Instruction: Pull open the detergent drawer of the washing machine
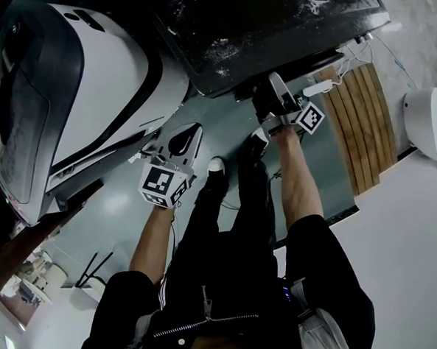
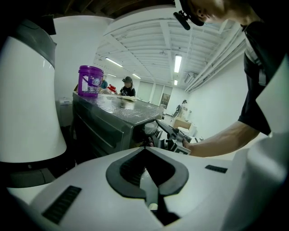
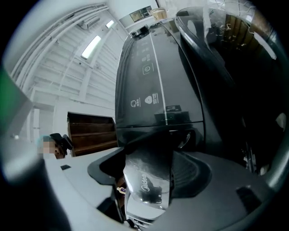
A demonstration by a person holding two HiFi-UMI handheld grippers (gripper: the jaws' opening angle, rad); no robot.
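Two big machines fill our view: the dark washing machine (image 1: 271, 33) ahead, its top speckled, and a white machine (image 1: 84, 73) just beside it on our left. A purple bucket (image 2: 90, 81) stands on the dark machine's top.

Our right gripper (image 1: 270, 88) is up at the washing machine's front, at the control panel (image 3: 144, 90). Its jaws stand wide apart, and the glossy front of the detergent drawer (image 3: 146, 180) sits between them. A dark gap shows along the drawer's left edge, so we judge that the pads are not pressing on it. Our left gripper (image 1: 190, 131) hangs lower, between the two machines and well apart from the drawer, with its jaws closed together on nothing.

The drawer front stands proud of the panel, nearer to us than the panel face, so we judge the pull made, or mostly made. How far out the drawer is we cannot tell. What seems left is to take the right gripper clear without knocking the drawer back in.
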